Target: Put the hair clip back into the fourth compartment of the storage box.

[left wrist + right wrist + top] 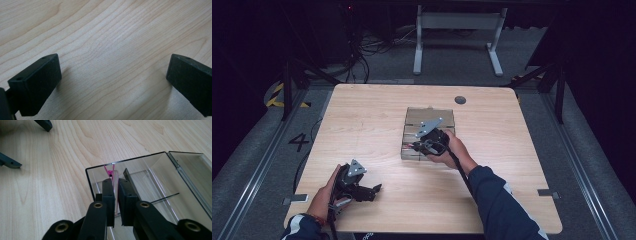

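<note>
A clear plastic box (430,114) with inner dividers lies open at the table's middle, its lid (192,167) folded out flat beside it. My right gripper (115,181) is shut on a thin pink clip (110,171), which sticks out past the fingertips over the box's near corner (88,170). In the high view, this right gripper (414,146) sits over the front left part of the box. My left gripper (374,191) rests near the table's front left, open, and nothing but bare wood lies between its pads (37,82). Its two jaws also appear far off in the right gripper view.
The wooden table (362,125) has a round cable hole (460,99) near its back edge. Another desk's white legs (418,50) stand on the floor behind. Cables lie at the back left, beyond the table.
</note>
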The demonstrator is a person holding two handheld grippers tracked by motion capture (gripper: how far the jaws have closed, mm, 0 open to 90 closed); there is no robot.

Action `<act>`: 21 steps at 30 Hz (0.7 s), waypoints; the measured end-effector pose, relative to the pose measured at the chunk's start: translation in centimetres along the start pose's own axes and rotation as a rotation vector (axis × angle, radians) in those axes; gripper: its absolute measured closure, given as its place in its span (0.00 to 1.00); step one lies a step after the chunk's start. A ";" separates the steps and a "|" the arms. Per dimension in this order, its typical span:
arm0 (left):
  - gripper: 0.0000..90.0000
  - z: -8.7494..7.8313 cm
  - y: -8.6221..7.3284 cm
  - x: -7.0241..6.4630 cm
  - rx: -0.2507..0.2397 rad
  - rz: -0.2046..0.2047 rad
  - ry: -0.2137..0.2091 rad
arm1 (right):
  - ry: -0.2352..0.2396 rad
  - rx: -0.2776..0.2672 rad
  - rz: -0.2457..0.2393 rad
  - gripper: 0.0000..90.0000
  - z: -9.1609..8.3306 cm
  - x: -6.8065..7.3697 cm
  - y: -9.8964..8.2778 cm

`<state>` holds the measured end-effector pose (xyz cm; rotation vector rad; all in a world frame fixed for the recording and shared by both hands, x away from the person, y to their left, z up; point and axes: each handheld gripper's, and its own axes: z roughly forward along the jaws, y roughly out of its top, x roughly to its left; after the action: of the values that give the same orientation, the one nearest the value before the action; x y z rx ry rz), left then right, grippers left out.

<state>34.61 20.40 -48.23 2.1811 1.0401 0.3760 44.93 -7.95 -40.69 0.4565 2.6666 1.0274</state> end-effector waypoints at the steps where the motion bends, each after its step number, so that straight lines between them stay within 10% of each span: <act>1: 0.00 0.0 0.0 0.0 0.000 0.000 0.000 | -0.002 0.003 0.004 0.95 0.2 -0.1 0.0; 21: 0.00 0.0 0.0 0.0 -0.001 -0.001 0.000 | -0.006 0.054 0.022 0.95 1.9 -0.7 0.2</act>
<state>34.60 20.39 -48.24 2.1791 1.0410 0.3759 46.22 -6.94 -41.89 0.4998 2.6958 0.9602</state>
